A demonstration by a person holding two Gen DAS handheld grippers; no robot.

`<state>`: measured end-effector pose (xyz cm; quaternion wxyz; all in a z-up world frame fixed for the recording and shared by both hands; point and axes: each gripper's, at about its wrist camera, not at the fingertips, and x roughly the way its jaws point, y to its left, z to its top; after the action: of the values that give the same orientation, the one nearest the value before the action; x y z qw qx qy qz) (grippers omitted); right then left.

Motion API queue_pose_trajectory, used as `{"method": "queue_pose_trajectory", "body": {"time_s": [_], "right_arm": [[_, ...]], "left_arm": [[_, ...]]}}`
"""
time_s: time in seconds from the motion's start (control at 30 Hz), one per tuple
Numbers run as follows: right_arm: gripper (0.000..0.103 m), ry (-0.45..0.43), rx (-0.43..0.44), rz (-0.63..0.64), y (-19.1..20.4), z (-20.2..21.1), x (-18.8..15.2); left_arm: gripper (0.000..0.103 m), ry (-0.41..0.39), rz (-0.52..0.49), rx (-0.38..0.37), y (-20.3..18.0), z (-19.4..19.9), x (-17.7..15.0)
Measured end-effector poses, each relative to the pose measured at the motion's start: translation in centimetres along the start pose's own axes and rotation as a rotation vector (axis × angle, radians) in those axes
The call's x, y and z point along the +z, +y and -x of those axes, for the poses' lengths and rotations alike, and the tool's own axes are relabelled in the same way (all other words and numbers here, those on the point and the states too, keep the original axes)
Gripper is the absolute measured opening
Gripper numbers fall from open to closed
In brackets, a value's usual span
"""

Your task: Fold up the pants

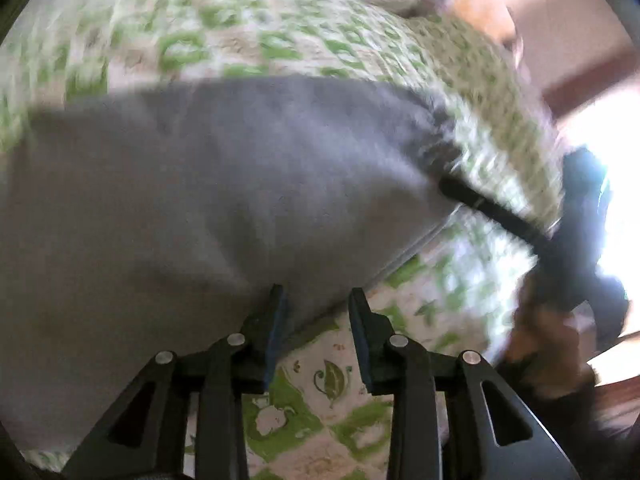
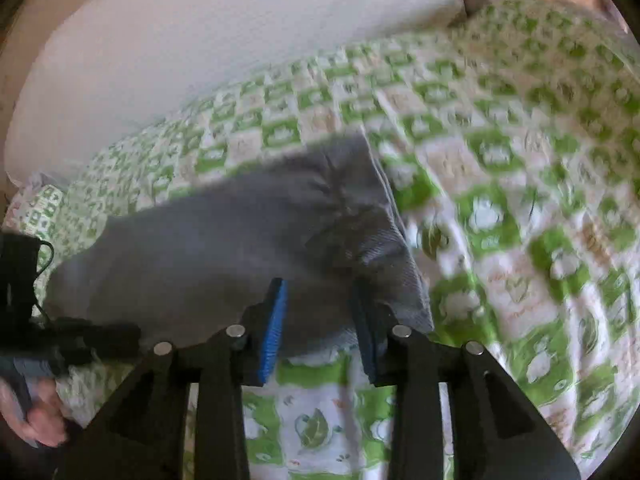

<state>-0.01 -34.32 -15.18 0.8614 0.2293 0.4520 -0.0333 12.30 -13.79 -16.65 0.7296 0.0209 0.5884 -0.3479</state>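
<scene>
Pants edge — bedspread beyond

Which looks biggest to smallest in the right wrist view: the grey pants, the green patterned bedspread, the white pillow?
1. Green patterned bedspread, filling most of the frame.
2 and 3. Grey pants and white pillow look about alike; the pants lie nearer the camera, so I won't rank them.
</scene>
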Motion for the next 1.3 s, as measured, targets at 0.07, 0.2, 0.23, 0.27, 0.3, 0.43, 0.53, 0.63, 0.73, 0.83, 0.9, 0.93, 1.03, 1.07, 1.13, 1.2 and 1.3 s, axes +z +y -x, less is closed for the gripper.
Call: {"method": "queue_pose_trajectory", "body": {"time_s": [0.07,0.2,0.23,0.27,0.3,0.43,0.53,0.63,0.73,0.83,0.9,0.93,1.03,1.07,1.13,1.2,1.3], "right_arm": [[0.035,-0.029,0.017,-0.022,-0.1,1.4,-0.3],[0.061,-0.105,0.015,-0.098,-1.0,3.9,-1.4],[0.061,-0.12,0.029,-0.13,-1.4,4.3,-1.7],[0.061,-0.129,0.041,-0.168,-1.7,4.6,-2.0],[0.061,-0.133,0.045,-0.192,-1.8,4.7,-2.2],[0.061,-0.146,0.119,-0.338,-3.3,4.1,-3.7],[0.061,-0.169,0.188,-0.452,-4.7,3.3,-4.8],[0.061,-0.179,0.247,-0.535,-6.0,2.5,-4.9],[0.061,-0.179,0.258,-0.533,-6.1,2.1,-4.2],[0.061,-0.181,0.292,-0.568,-6.4,1.3,-3.8],[0.061,-0.184,0.291,-0.587,-6.6,0.9,-3.6],[0.061,-0.184,0.295,-0.591,-6.7,0.9,-3.1],[0.06,-0.197,0.29,-0.573,-6.4,0.7,-2.6],[0.058,-0.195,0.29,-0.564,-6.1,0.4,-2.4],[0.039,-0.194,0.281,-0.558,-6.1,0.2,-2.3],[0.019,-0.186,0.305,-0.575,-6.5,0.0,-2.3],[0.018,-0.188,0.302,-0.549,-6.3,0.3,-2.3]], "left_arm": [[0.032,-0.006,-0.078,-0.012,-1.9,0.3,1.1],[0.062,-0.028,-0.239,-0.003,-5.5,0.9,6.9],[0.072,-0.027,-0.301,0.003,-6.4,0.9,8.5],[0.072,-0.01,-0.384,-0.019,-7.4,0.5,10.5],[0.072,0.006,-0.431,-0.033,-8.0,0.2,11.8],[0.072,0.14,-0.611,-0.129,-9.2,-2.4,16.2],[0.07,0.258,-0.744,-0.16,-10.0,-5.3,17.0],[0.068,0.341,-0.829,-0.147,-9.9,-8.1,16.5],[0.068,0.389,-0.839,-0.186,-9.7,-10.4,17.5],[0.068,0.39,-0.815,-0.284,-9.4,-10.4,19.0],[0.068,0.391,-0.813,-0.315,-9.4,-10.7,19.7],[0.069,0.404,-0.81,-0.321,-9.4,-11.1,20.0],[0.07,0.436,-0.812,-0.355,-9.7,-12.1,20.8],[0.07,0.447,-0.804,-0.373,-10.0,-12.3,21.1],[0.068,0.462,-0.83,-0.376,-10.2,-12.6,21.2],[0.062,0.451,-0.857,-0.373,-10.6,-12.8,21.0],[0.031,0.447,-0.845,-0.403,-10.3,-12.5,20.9]]}}
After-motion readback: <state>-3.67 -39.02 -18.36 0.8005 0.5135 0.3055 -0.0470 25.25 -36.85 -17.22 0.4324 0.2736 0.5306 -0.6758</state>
